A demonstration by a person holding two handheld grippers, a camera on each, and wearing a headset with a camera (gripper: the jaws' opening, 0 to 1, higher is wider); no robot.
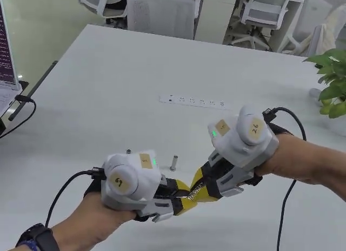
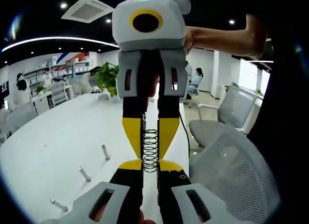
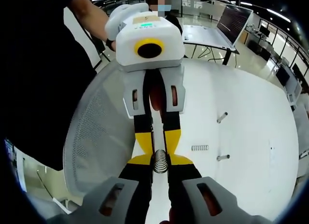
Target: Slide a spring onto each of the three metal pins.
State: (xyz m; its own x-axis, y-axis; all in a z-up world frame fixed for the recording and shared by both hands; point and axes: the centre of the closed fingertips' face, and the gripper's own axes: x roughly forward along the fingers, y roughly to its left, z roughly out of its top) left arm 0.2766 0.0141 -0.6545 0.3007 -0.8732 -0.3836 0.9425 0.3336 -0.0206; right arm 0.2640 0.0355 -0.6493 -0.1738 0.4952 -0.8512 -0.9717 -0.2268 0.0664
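Pinching one spring [image 2: 150,146] between them, both closed on it, left gripper [image 2: 150,166] and right gripper [image 3: 161,162] hover over the near edge of the tabletop [image 1: 135,72]; all three pins [image 2: 105,152] stand bare.

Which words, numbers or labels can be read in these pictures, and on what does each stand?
"26": cap of the right gripper.
"69", perhaps, sideways: cap of the left gripper.
Tan stickers on both grippers: too small to read.
Print on a yellow jaw by the spring: blurred.
Laptop screen: too small to read.
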